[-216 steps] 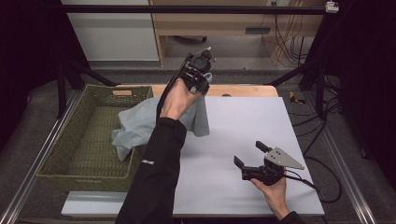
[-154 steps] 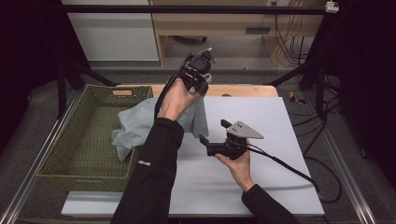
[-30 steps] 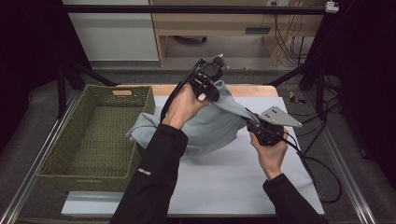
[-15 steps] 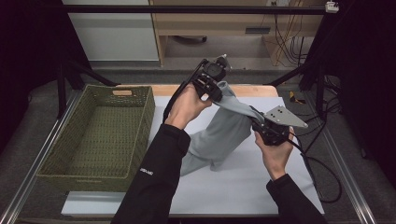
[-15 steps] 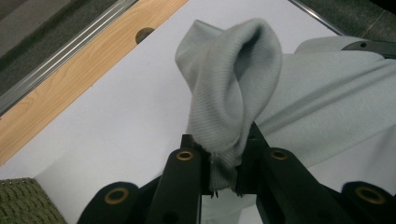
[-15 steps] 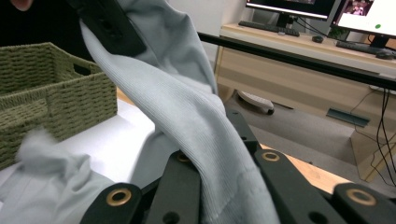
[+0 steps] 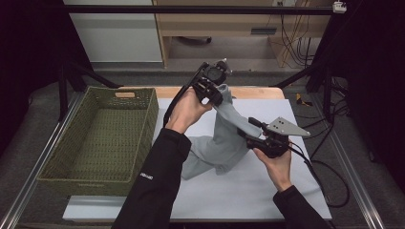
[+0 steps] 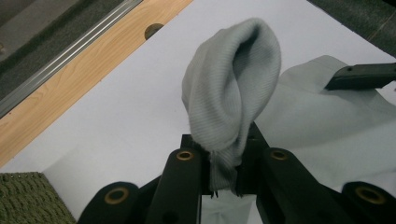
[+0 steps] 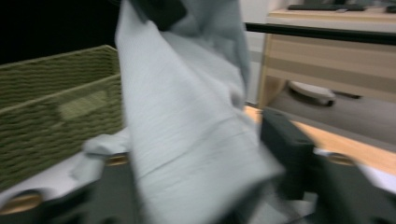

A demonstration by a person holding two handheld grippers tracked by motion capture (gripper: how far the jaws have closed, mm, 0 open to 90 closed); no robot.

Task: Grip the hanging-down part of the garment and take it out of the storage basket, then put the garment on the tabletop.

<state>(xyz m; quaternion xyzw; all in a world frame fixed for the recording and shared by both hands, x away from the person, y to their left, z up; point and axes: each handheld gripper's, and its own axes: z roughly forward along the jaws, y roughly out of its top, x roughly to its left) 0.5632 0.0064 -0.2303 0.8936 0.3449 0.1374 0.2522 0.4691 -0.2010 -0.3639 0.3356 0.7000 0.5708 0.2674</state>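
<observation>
I had the left claw [image 7: 213, 82] raised at 12 o'clock over the bench [image 7: 248, 195], its jaws pinched on a folded edge of the grey cloth [image 7: 224, 138]. My right claw [image 7: 253, 133] at 3 o'clock gripped another edge, closed on it. The cloth hung between them, its lower part on the bench. The green basket [image 7: 102, 138] sat at 9 o'clock.
</observation>
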